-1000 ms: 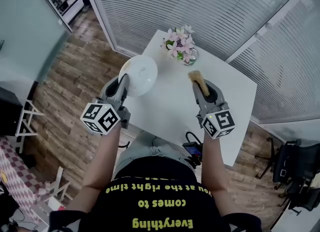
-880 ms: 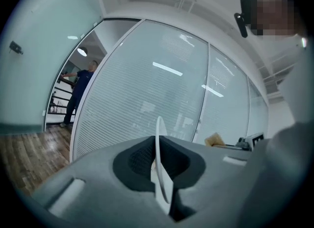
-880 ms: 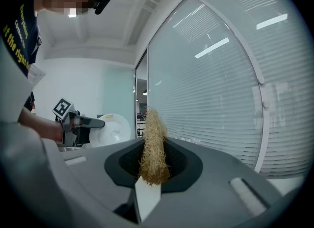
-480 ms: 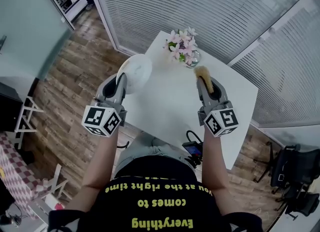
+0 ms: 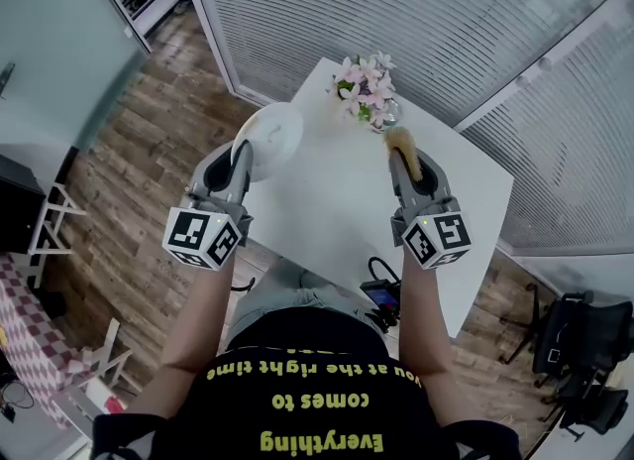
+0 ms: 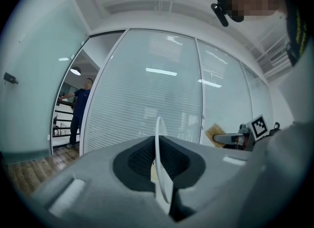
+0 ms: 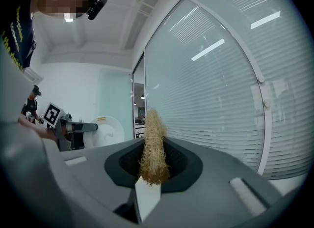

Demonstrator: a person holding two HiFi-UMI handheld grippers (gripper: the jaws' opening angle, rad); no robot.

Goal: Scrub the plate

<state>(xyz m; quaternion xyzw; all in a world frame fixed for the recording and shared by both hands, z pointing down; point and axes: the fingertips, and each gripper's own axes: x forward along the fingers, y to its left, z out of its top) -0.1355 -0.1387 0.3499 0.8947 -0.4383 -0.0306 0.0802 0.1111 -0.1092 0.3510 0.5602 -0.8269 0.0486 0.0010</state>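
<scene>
Left tongs (image 5: pixel 241 154) pinching plate (image 5: pixel 269 134) rim, over counter (image 5: pixel 337 212) edge — right tongs (image 5: pixel 405 158) pinching fibre scrubber (image 5: pixel 400 138) above counter.

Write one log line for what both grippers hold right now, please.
left gripper: shut on plate | right gripper: shut on scrubber | plate and scrubber: apart | scrubbing: not yet begun

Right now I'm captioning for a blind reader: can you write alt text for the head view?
From above, a person holds a tilted white plate in the left tool and a straw-coloured scrub pad in the right tool, apart, at a white table with pink flowers.
</scene>
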